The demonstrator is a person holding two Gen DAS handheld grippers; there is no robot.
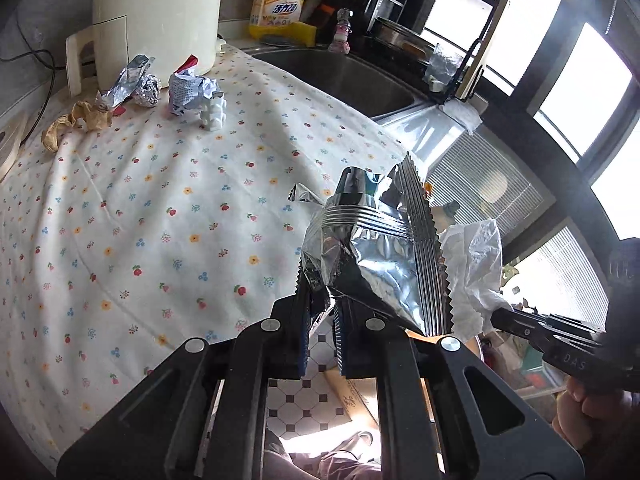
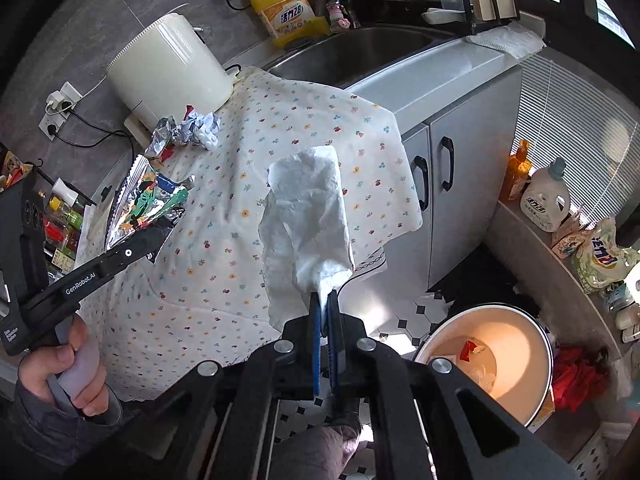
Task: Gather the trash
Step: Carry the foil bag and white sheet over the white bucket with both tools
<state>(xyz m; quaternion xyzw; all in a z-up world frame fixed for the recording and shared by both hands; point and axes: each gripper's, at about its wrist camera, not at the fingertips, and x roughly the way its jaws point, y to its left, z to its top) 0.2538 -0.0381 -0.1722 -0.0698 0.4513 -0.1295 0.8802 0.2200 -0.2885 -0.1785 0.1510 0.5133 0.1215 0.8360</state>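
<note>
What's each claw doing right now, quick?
Left claw: closed on the crumpled silver foil snack bag.
Right claw: closed on the crumpled white paper towel.

Silver foil wrapper (image 1: 380, 256), white tissue (image 2: 308, 216), floral-dotted tablecloth (image 1: 160, 208), perhaps cream.

crumpled wrappers (image 2: 182, 132) on tablecloth (image 2: 280, 128) before appliance (image 2: 168, 68); sink (image 2: 360, 52) behind; bin (image 2: 492, 356) on floor

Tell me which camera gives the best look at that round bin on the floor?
The right wrist view: the bin sits open beside the cabinet, with scraps visible inside. In the left wrist view it is almost wholly hidden behind the foil wrapper and tissue.
</note>
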